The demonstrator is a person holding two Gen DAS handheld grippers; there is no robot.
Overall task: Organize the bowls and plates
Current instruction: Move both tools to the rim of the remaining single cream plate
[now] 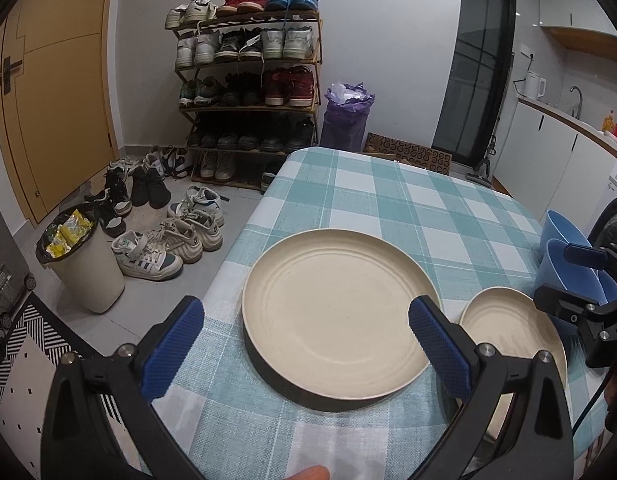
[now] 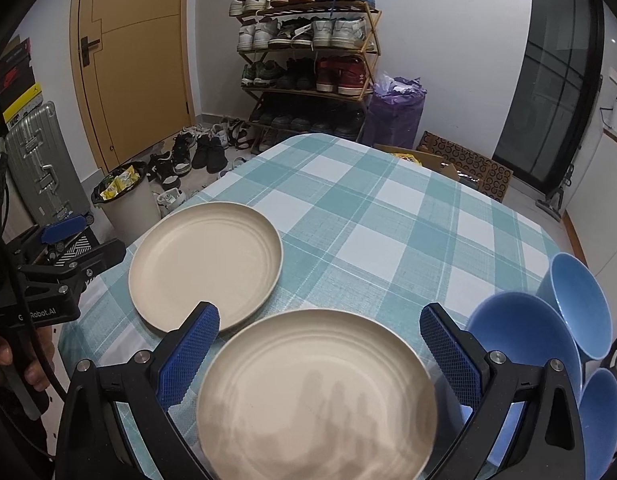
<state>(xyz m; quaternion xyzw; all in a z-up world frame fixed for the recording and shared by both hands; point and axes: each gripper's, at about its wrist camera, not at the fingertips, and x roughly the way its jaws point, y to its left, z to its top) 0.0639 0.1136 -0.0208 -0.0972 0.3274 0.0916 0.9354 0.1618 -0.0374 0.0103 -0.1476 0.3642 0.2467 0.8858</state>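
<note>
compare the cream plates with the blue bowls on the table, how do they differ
The cream plates are shallow and flat, lying upright on the checked tablecloth; the blue bowls are deep and tipped on their sides. The plates sit apart near the middle and left of the table; the bowls cluster together at its right edge. Both kinds are plain, one colour and empty, and neither open gripper holds any.
</note>
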